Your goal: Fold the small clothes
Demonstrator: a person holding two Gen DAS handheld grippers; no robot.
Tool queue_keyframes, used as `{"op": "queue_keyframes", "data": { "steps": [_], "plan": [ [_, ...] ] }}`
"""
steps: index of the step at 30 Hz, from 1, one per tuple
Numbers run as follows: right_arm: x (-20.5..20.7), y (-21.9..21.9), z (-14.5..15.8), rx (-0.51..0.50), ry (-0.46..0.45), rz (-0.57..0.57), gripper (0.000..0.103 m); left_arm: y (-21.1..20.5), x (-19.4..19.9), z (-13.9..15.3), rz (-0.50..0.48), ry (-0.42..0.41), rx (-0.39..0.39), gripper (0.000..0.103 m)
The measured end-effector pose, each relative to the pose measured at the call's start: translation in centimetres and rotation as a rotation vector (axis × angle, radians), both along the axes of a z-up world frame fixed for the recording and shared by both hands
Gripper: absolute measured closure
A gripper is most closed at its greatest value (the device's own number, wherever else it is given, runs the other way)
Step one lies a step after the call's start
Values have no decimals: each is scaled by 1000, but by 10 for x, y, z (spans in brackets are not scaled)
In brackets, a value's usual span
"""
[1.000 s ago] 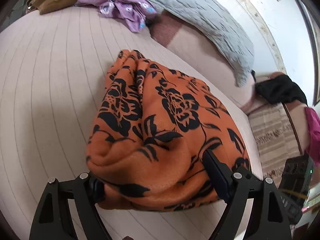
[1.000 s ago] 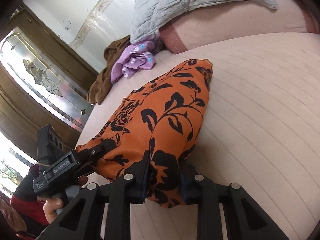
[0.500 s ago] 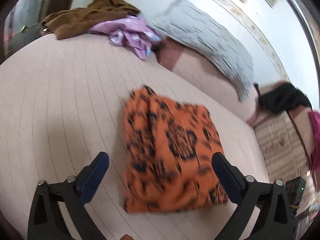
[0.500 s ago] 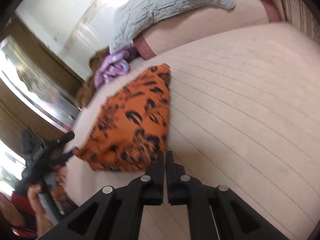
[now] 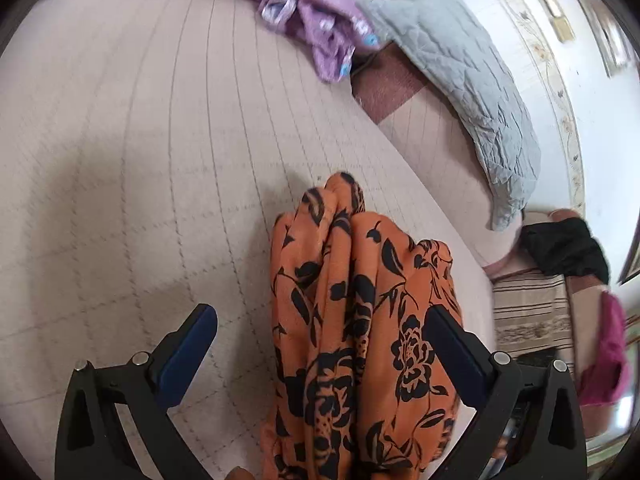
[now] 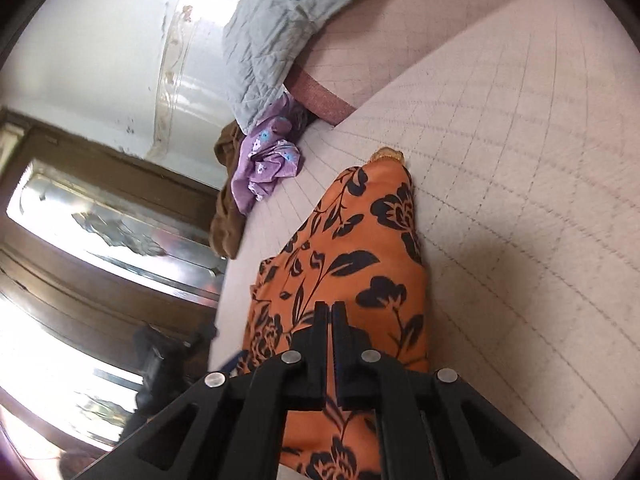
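One orange floral cloth is lying on the bed; one purple garment, one brown garment and one grey pillow are lying toward twelve o'clock.

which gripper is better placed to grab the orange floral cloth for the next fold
Left, probably. The left gripper has wide-open jaws straddling the orange floral garment on the bed, ready to close. The right gripper is shut above the fabric and must reopen.

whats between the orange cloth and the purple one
Only bare bedsheet: in both wrist views, nothing lies on the stretch from the orange cloth to the purple cloth.
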State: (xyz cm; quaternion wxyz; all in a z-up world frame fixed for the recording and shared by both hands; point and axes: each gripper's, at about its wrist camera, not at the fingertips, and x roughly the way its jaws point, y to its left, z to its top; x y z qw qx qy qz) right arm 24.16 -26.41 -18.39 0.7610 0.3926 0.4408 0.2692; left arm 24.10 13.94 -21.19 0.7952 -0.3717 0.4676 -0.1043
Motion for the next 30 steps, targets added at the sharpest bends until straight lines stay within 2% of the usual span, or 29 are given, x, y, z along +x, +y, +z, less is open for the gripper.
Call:
{"op": "queue_keyframes", "data": {
  "steps": [2, 5, 8, 9, 10, 13, 14, 17, 19, 21, 22, 24, 25, 26, 30],
  "plan": [
    [4, 0, -9, 30, 14, 2, 99, 2, 3, -9, -10, 22, -77, 0],
    [7, 1, -23, 133, 26, 4, 99, -2, 5, -18, -35, 49, -163, 0],
    [9, 2, -31, 167, 30, 15, 99, -7, 5, -17, -49, 65, -110, 0],
    [9, 1, -33, 174, 31, 14, 99, -5, 6, -18, -51, 65, -124, 0],
    [9, 0, -35, 193, 39, 18, 99, -4, 7, -20, -62, 70, -157, 0],
    [6, -1, -39, 235, 57, 54, 99, -7, 9, -33, -112, 86, -362, 0],
    [5, -1, -40, 255, 61, 68, 99, -14, 11, -33, -134, 84, -373, 0],
    [4, 12, -45, 320, 71, 130, 99, -32, 11, -21, -179, 55, -276, 0],
    [6, 24, -40, 262, 47, 160, 98, -39, 11, -17, -201, 43, -248, 0],
    [8, 30, -40, 199, 53, 172, 97, -41, 13, -23, -203, 77, -209, 0],
    [11, 32, -42, 181, 74, 182, 98, -42, 13, -31, -204, 112, -196, 4],
    [13, 32, -48, 186, 114, 175, 98, -39, 11, -30, -208, 110, -177, 10],
    [13, 31, -49, 185, 116, 178, 98, -40, 10, -27, -215, 105, -147, 25],
    [13, 31, -47, 166, 112, 185, 98, -39, 10, -28, -206, 113, -109, 48],
    [8, 39, -36, 79, 72, 173, 101, -36, 7, -25, -215, 100, -67, 58]
  ]
}}
